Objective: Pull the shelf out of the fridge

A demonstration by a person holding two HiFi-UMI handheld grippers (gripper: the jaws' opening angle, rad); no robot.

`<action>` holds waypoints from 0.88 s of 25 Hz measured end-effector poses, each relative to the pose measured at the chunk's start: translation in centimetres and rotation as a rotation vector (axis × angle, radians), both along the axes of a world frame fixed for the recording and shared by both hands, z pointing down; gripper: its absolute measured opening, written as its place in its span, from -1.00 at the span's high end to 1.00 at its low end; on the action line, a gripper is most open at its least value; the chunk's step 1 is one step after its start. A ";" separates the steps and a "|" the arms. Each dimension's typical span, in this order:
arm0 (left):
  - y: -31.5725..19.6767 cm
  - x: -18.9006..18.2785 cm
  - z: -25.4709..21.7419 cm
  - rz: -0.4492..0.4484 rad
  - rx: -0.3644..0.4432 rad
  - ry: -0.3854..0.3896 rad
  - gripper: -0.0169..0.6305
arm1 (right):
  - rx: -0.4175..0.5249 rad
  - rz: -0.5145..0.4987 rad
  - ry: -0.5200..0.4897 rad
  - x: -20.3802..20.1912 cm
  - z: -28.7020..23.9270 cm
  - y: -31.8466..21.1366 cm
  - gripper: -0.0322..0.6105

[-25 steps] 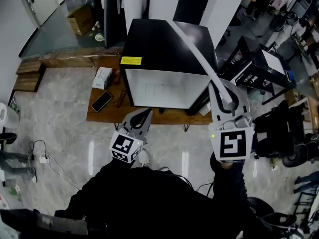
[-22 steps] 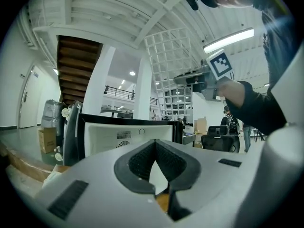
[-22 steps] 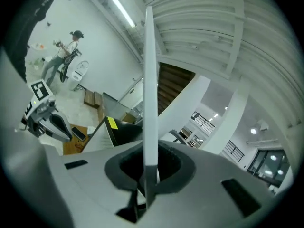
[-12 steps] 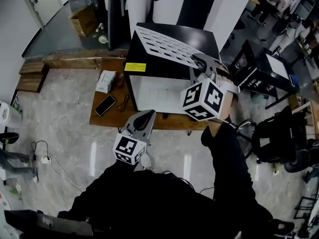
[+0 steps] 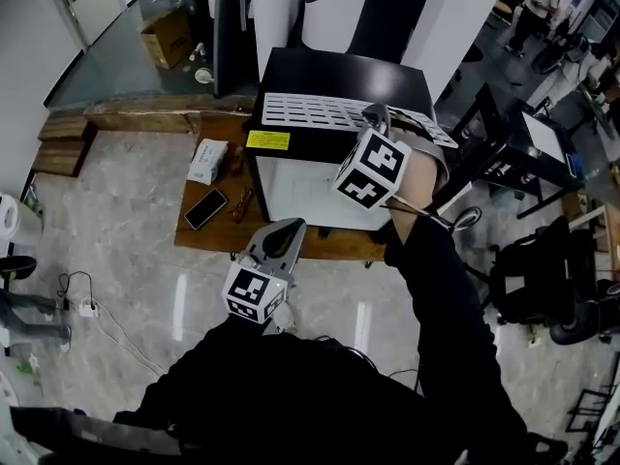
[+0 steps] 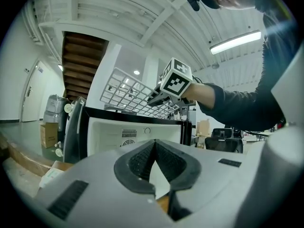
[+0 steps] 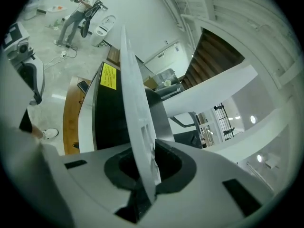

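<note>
Head view looks steeply down from overhead onto the fridge point(image 5: 320, 76) and its worktop point(image 5: 194, 232); left gripper view faces the fridge's open front from low and near, tilted upward; right gripper view sights closely along the edge of the shelf point(image 7: 139, 113); all three share fridge and shelf.

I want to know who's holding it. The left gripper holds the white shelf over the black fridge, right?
No: the right gripper has the white shelf between its opening jaws, over the black fridge. The right gripper view shows it.
</note>
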State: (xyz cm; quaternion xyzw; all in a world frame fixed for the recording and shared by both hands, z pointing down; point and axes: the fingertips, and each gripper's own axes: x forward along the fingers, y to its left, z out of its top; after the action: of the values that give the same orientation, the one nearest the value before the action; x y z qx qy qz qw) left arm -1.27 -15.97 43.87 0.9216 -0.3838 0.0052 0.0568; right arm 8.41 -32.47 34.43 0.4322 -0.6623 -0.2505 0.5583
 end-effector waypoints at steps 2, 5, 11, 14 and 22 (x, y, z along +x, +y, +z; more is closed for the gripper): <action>-0.3 -0.2 0.3 -0.001 -0.004 0.002 0.93 | -0.035 -0.005 0.026 -0.4 1.1 -0.4 0.77; -0.7 -0.3 0.6 -0.002 -0.009 0.005 0.93 | -0.068 -0.022 0.056 -0.8 2.1 -1.0 0.76; -1.6 -0.4 0.9 0.001 -0.017 0.011 0.93 | -0.168 -0.092 0.092 -1.5 2.7 -1.5 0.71; -1.9 -0.3 1.1 0.007 -0.024 0.016 0.93 | -0.247 -0.137 0.096 -1.6 2.4 -1.4 0.69; -2.6 -0.5 1.3 0.026 -0.033 0.028 0.93 | -0.542 -0.256 0.010 -2.0 3.4 0.5 0.23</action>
State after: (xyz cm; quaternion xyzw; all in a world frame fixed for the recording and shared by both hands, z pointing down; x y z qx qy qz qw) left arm -1.81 -18.56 45.16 0.9254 -0.3709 -0.0004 0.0774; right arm 6.46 -31.94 37.84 0.1791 -0.7515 -0.1350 0.6204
